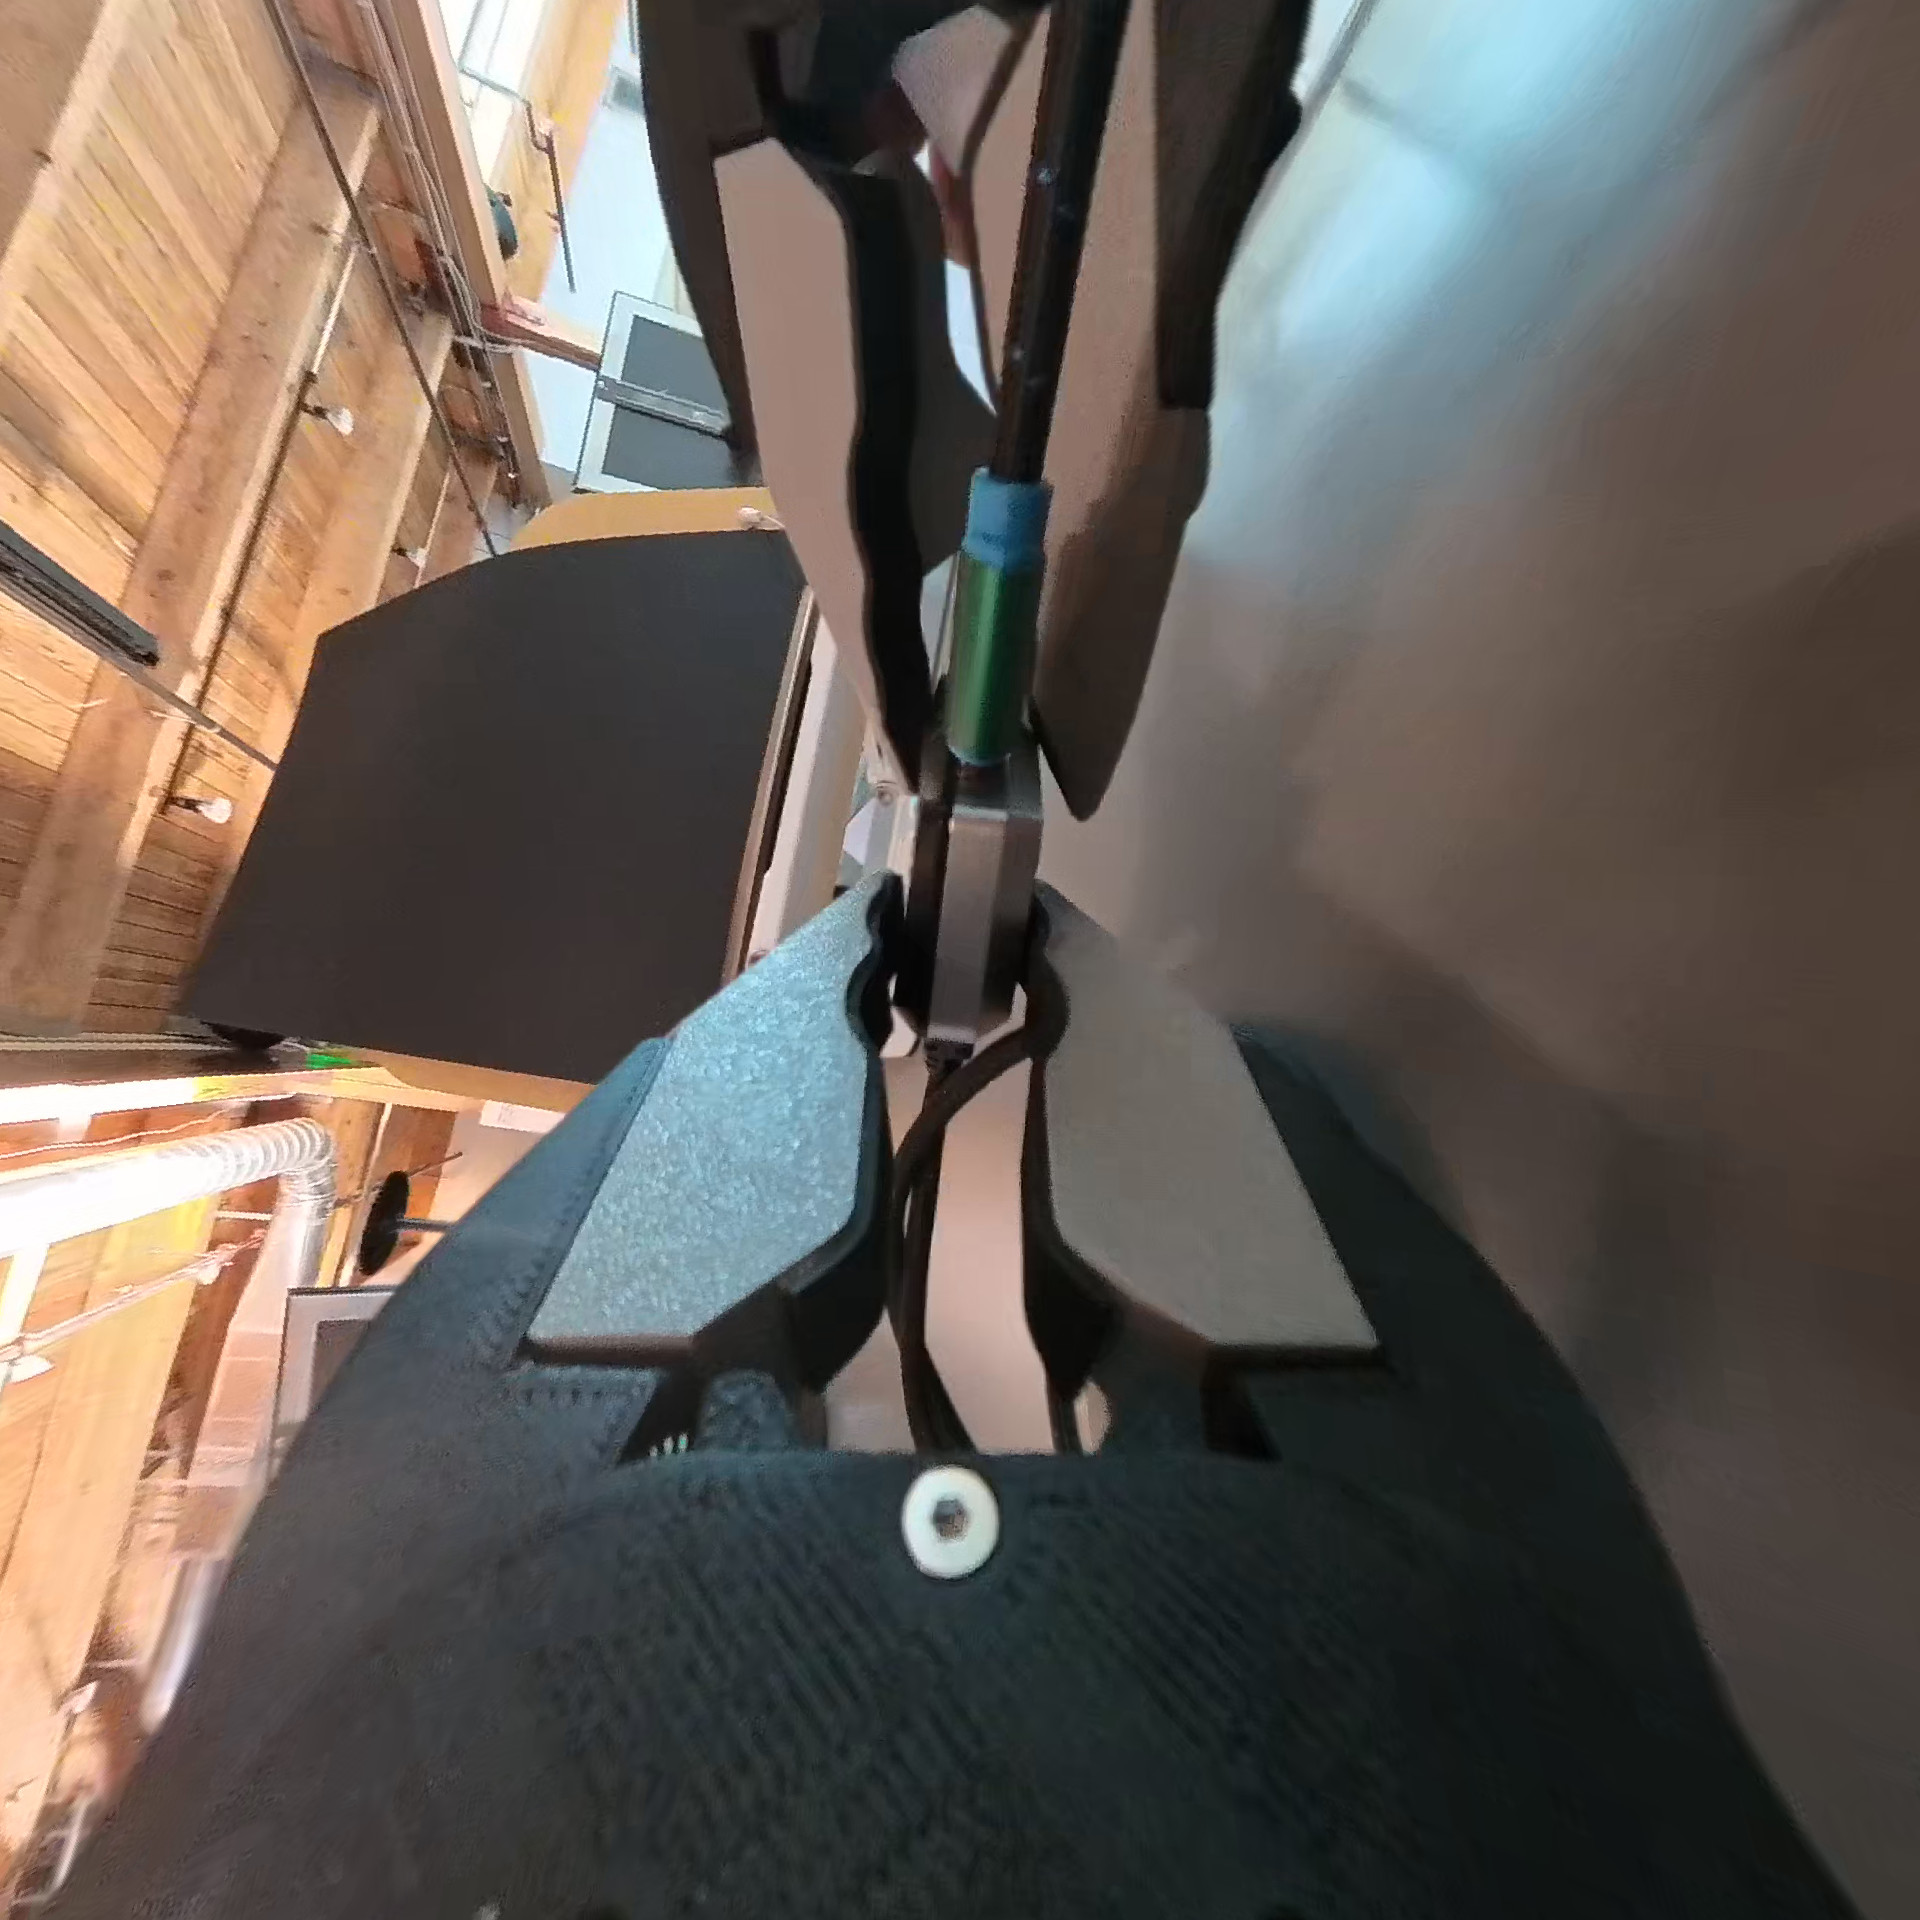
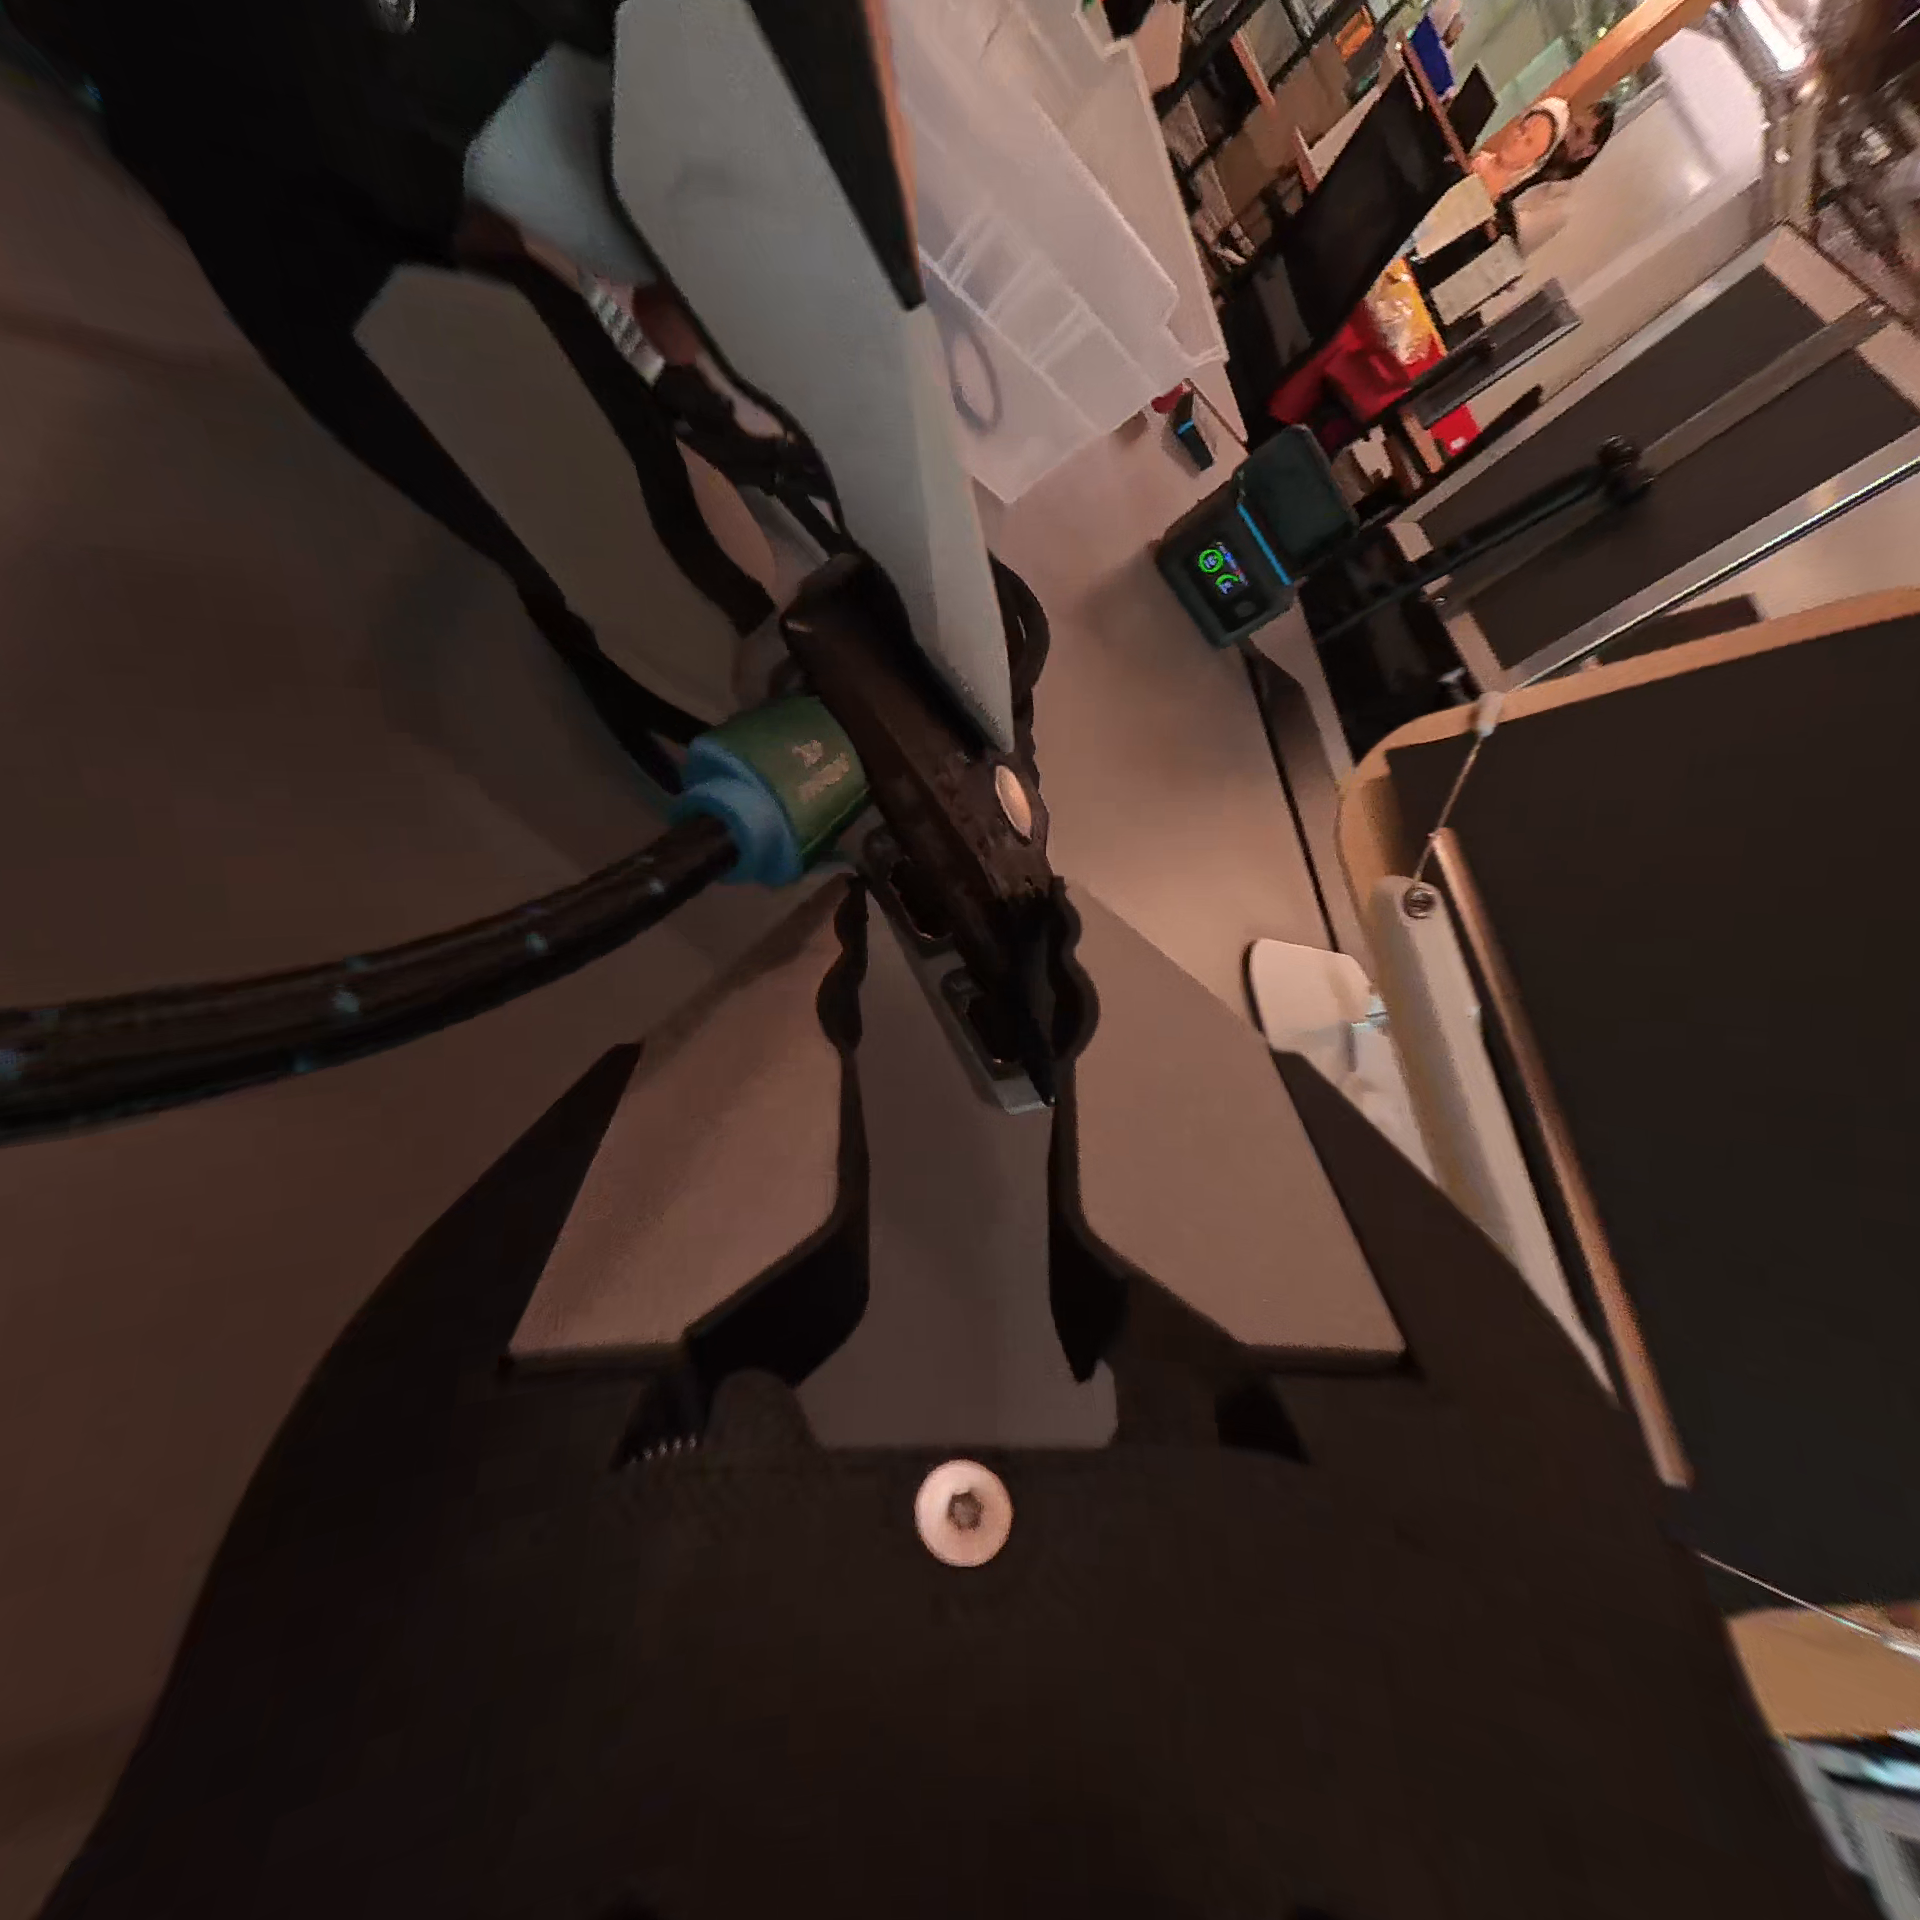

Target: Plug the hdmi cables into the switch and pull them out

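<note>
One HDMI cable with a green plug is seated in the switch at mid-frame of the left wrist view; a second dark lead leaves the switch's near end. Judged from this, plugging is at least partly done and pulling out remains. In the right wrist view, at least one port on the switch's edge looks unoccupied.

The left gripper is clenched narrowly on the switch, pads pressing both faces, holding it clear of the table.

The right gripper is partly open; its right finger touches the switch edge, the left finger stands apart just below the green plug. It grasps nothing yet.
</note>
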